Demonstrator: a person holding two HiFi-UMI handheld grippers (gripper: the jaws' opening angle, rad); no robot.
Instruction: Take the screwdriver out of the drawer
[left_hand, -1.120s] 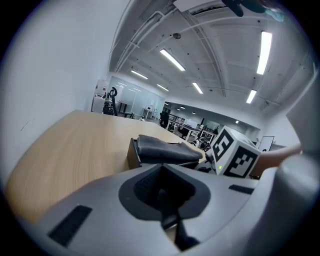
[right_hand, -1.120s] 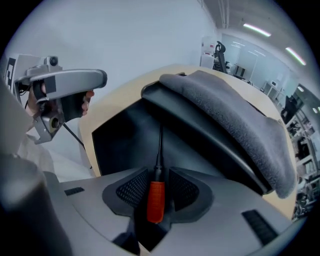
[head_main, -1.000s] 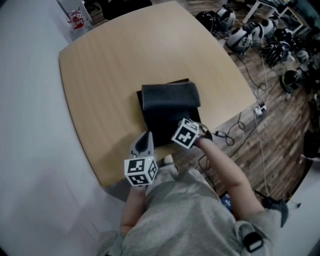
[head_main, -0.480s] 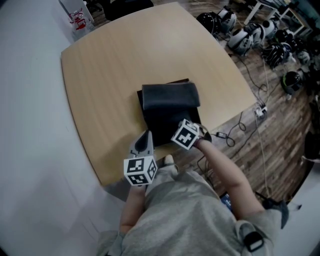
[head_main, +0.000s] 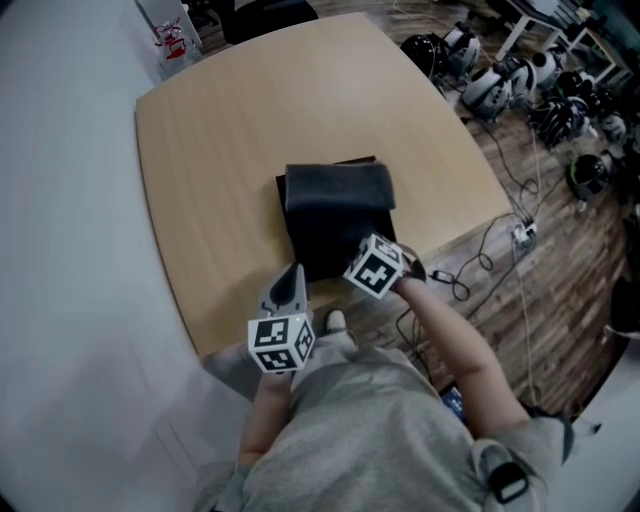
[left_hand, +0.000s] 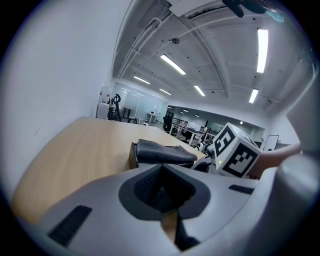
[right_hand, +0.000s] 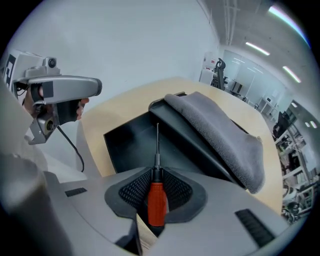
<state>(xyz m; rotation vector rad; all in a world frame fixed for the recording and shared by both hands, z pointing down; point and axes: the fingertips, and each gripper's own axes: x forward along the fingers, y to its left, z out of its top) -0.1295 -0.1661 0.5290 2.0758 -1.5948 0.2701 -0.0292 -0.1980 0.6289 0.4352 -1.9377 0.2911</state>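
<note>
The red-handled screwdriver (right_hand: 156, 199) sits between the pads of my right gripper (right_hand: 156, 192), which is shut on it. Its thin metal shaft points out over the open black drawer (right_hand: 127, 145). The drawer belongs to a small black unit (head_main: 335, 215) topped with a folded grey cloth (right_hand: 220, 135). In the head view the right gripper's marker cube (head_main: 377, 266) hovers over the unit's near end and hides the jaws. My left gripper (head_main: 293, 285) is by the table's near edge, left of the unit, shut with nothing in it (left_hand: 167, 220).
The light wooden table (head_main: 230, 130) has a clear container with red print (head_main: 172, 40) at its far left corner. Cables and a power strip (head_main: 520, 232) lie on the wooden floor to the right, with several headsets (head_main: 500, 70) beyond.
The right gripper's cube has lifted slightly over the drawer. The left gripper has edged a little. The head view has shifted, so the table sits further right in the picture.
</note>
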